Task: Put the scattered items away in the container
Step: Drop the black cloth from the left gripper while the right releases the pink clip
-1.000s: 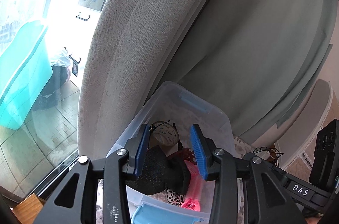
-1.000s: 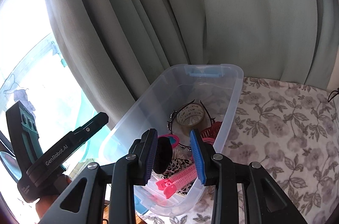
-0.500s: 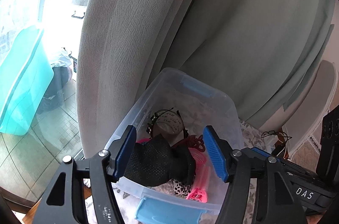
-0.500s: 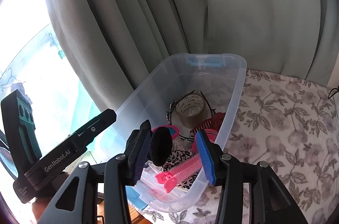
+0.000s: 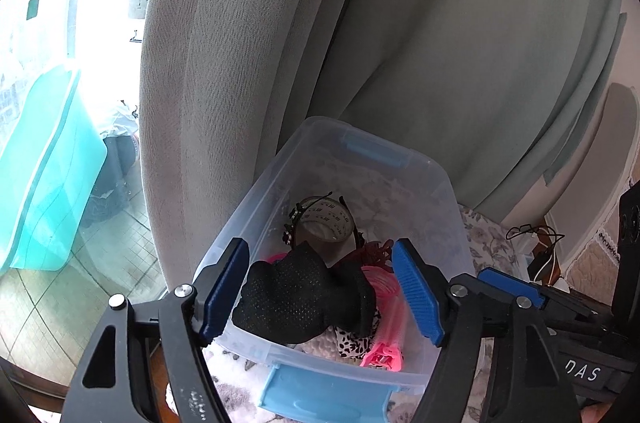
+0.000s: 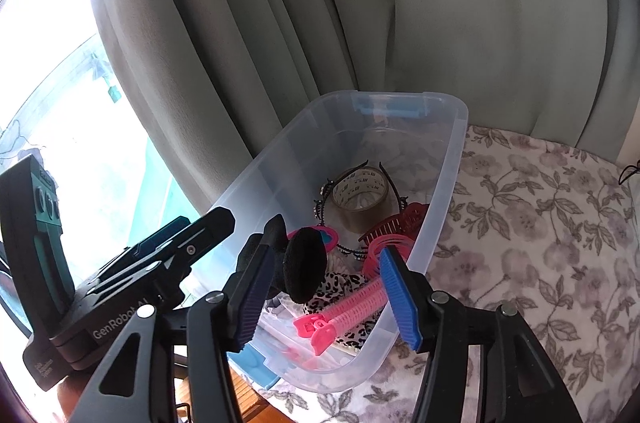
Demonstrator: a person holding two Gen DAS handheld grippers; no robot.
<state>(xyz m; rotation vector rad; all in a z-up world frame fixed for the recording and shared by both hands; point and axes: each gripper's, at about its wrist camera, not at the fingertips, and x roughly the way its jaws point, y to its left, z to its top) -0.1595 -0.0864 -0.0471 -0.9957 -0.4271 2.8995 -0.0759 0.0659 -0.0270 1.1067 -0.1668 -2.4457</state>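
A clear plastic bin (image 5: pixel 440 175) (image 6: pixel 460 127) holds a tape roll (image 5: pixel 324 223) (image 6: pixel 360 195), a pink hair clip (image 5: pixel 384 355) (image 6: pixel 340 311), leopard-print fabric (image 6: pixel 340 283), a red comb (image 6: pixel 400 219) and a black headband. A black mesh pouf (image 5: pixel 300 299) (image 6: pixel 304 271) sits over these at the bin's near end. My left gripper (image 5: pixel 320 247) straddles it with jaws opening; the pouf leans on the left pad only. My right gripper (image 6: pixel 326 251) is also opening around it, and its right pad is clear of the pouf.
Grey-green curtains (image 6: pixel 280 23) hang right behind the bin. A floral cloth (image 6: pixel 540 223) covers the table to the right. A window with a teal tub (image 5: pixel 40 175) outside is at left. Cables (image 5: pixel 532 235) lie at the far right.
Both grippers' jaws have spread wider and their pads have come off the black pouf, which now rests in the bin. The left gripper has shifted slightly, so the bin shows more fully.
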